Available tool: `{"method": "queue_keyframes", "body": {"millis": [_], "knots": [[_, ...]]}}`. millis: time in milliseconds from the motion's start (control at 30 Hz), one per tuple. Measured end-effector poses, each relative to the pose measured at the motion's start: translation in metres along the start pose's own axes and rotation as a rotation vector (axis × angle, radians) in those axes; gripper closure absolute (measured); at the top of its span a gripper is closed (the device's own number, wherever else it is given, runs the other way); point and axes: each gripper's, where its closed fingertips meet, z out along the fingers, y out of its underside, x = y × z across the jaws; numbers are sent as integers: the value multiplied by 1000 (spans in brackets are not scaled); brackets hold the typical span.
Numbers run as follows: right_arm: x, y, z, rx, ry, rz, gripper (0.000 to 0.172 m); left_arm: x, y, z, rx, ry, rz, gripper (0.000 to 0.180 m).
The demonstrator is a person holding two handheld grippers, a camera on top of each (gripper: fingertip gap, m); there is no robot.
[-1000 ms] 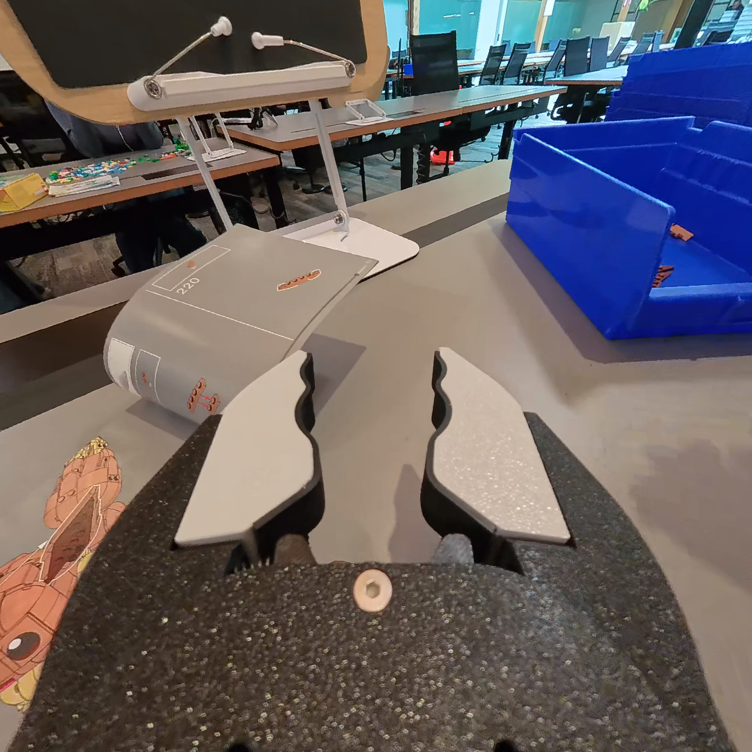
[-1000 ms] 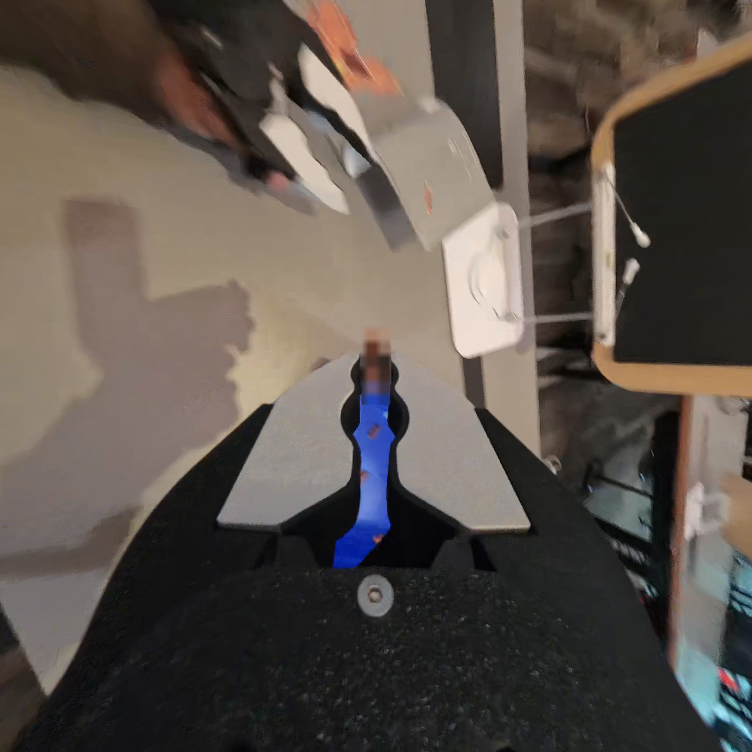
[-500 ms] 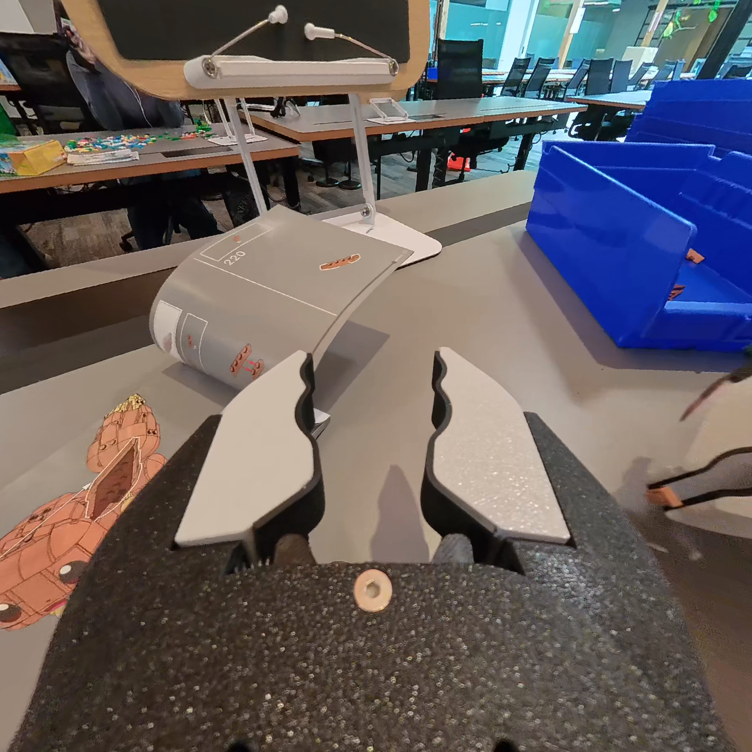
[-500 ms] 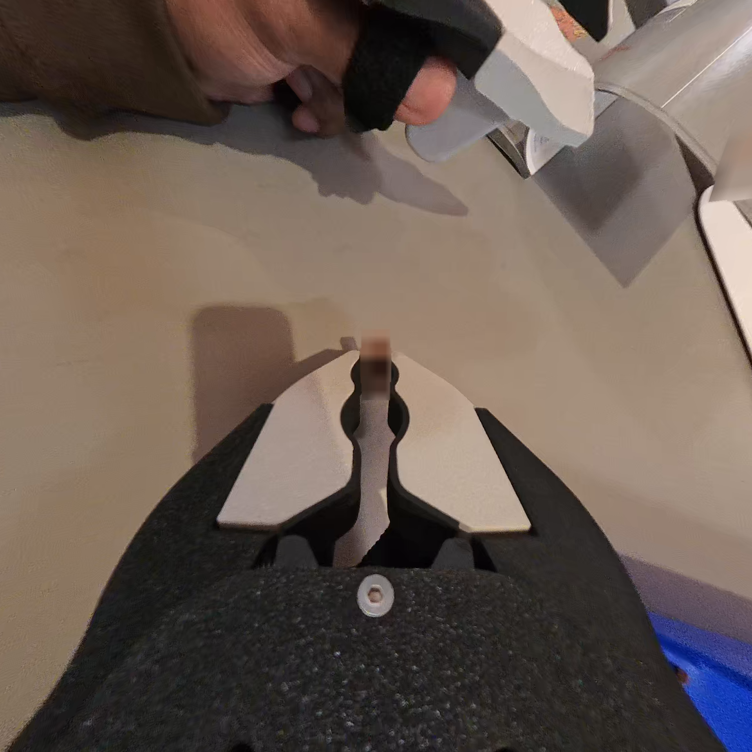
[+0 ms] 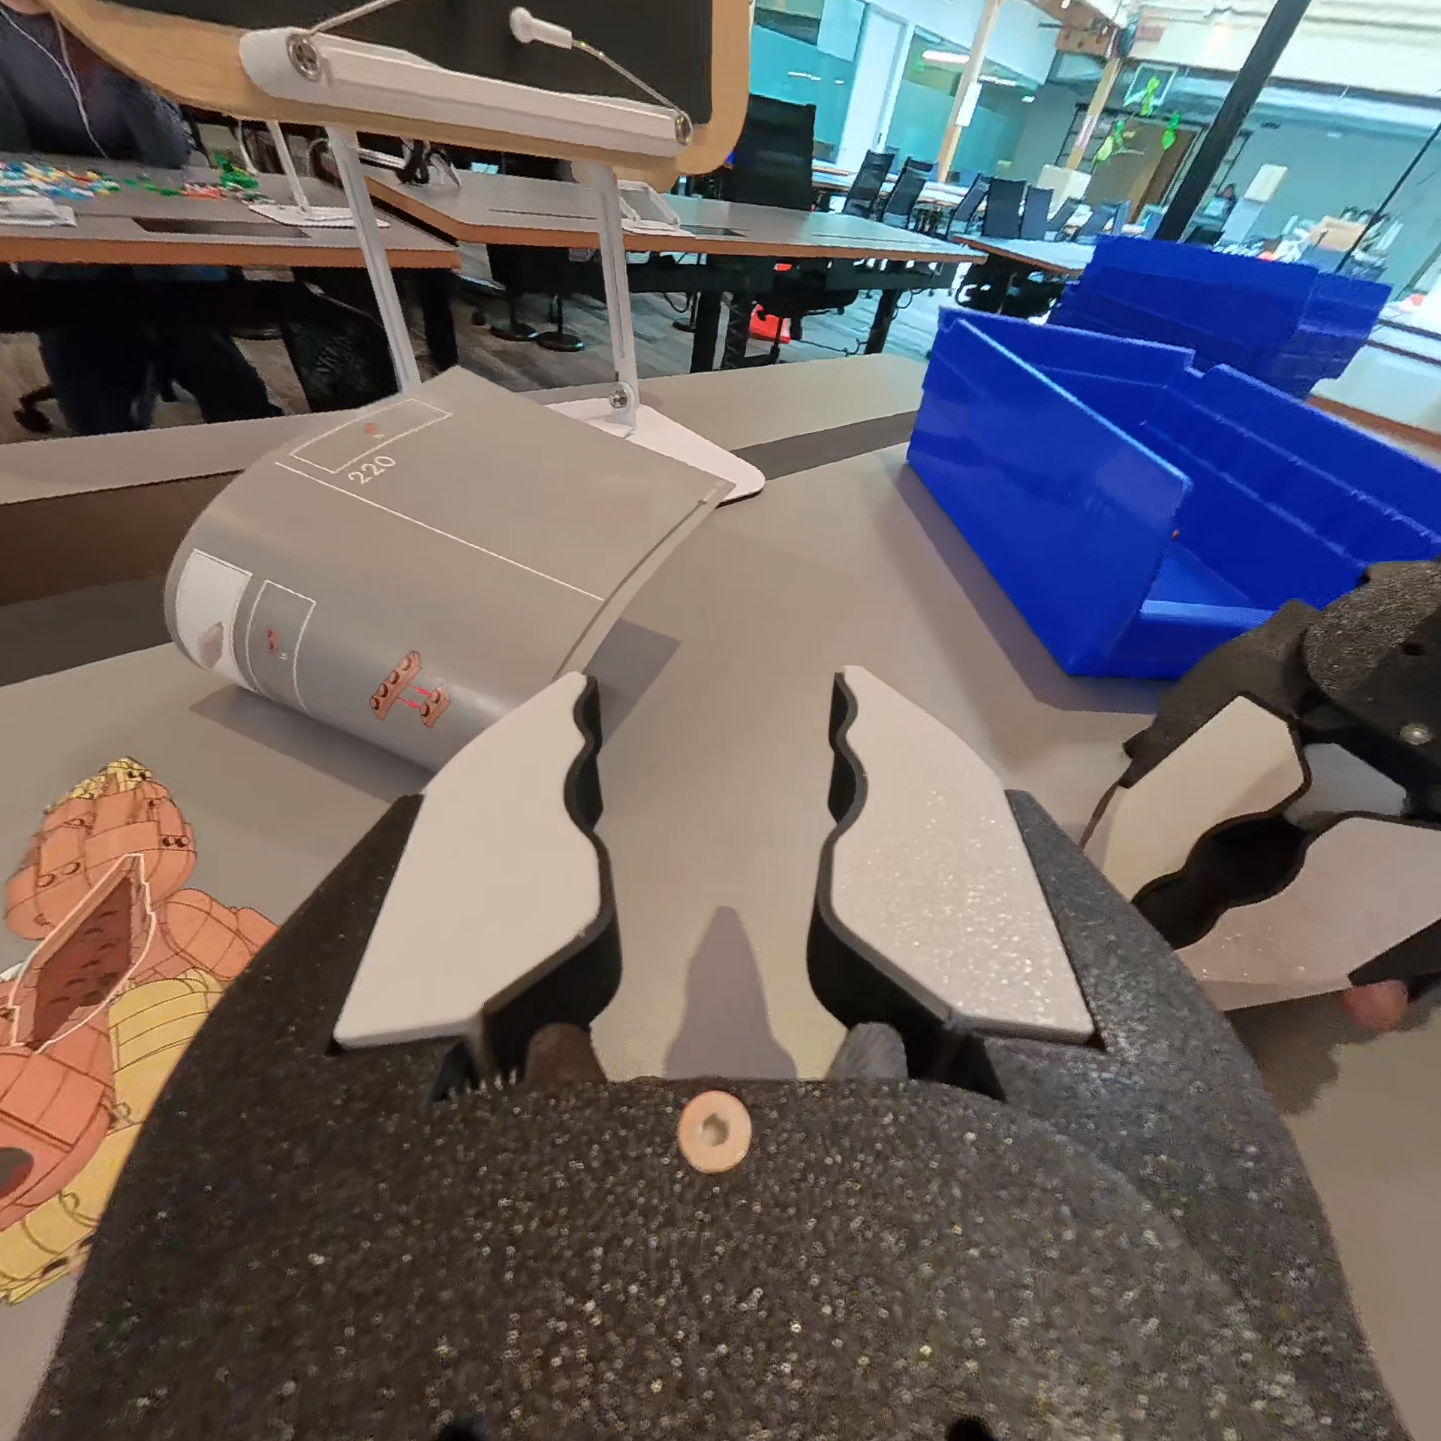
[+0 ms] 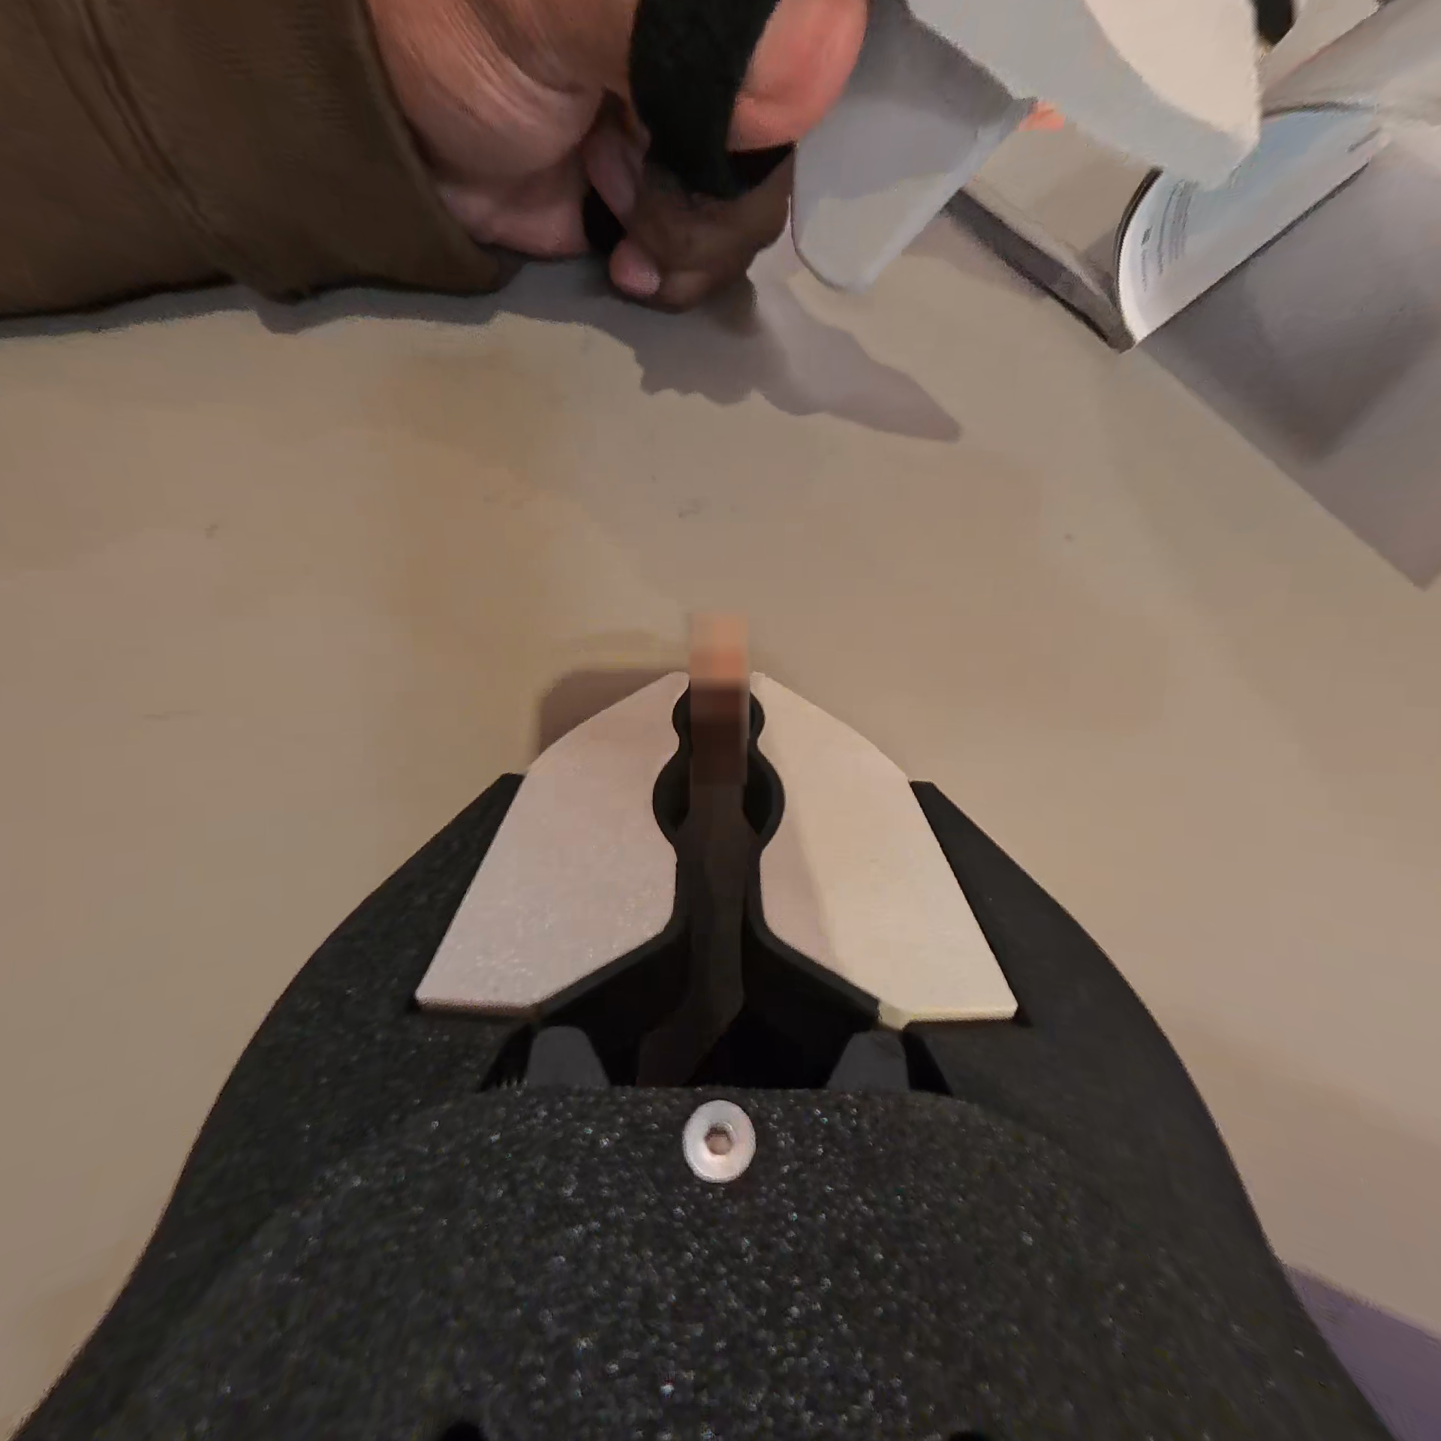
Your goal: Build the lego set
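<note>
Right gripper (image 6: 719,686) clenching a small brown piece (image 6: 719,651); left gripper (image 5: 713,686) idling, released.
Booklet (image 5: 437,546) is curling at far left, page showing; blue bins (image 5: 1092,507) sitting far right.

The setting is a large open-plan office used as a work area. Long rows of desks (image 5: 780,234) run back through the room, with black office chairs (image 5: 881,183) drawn up to them. Glass partition walls (image 5: 850,86) and a dark structural column (image 5: 1224,117) close off the far side. The near grey desk (image 5: 780,624) carries stacked blue plastic storage bins (image 5: 1092,499), a white tablet stand (image 5: 624,421) holding a wood-framed dark panel (image 5: 702,117), and an open building-brick instruction booklet (image 5: 437,561). A neighbouring desk holds scattered small coloured bricks (image 5: 62,183), with a seated person (image 5: 78,117) behind it.
</note>
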Motion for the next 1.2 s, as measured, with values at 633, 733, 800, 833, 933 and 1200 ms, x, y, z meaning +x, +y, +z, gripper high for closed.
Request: {"method": "queue_keyframes", "body": {"millis": [633, 733, 800, 833, 933, 1200], "knots": [[-1, -10, -13, 130, -21, 22, 151, 15, 2, 0, -11, 126, 2, 124], [1, -12, -16, 160, 14, 19, 151, 21, 3, 1, -20, 132, 46, 124], [4, -14, -19, 185, 45, 17, 152, 26, 3, 1, -17, 137, 88, 124], [5, -14, -21, 196, 59, 14, 151, 28, 3, 1, -13, 136, 107, 124], [6, -16, -24, 219, 103, -2, 152, 36, 3, 1, -1, 148, 162, 124], [11, -18, -28, 243, 156, -10, 152, 38, 3, 1, 2, 172, 162, 124]]}}
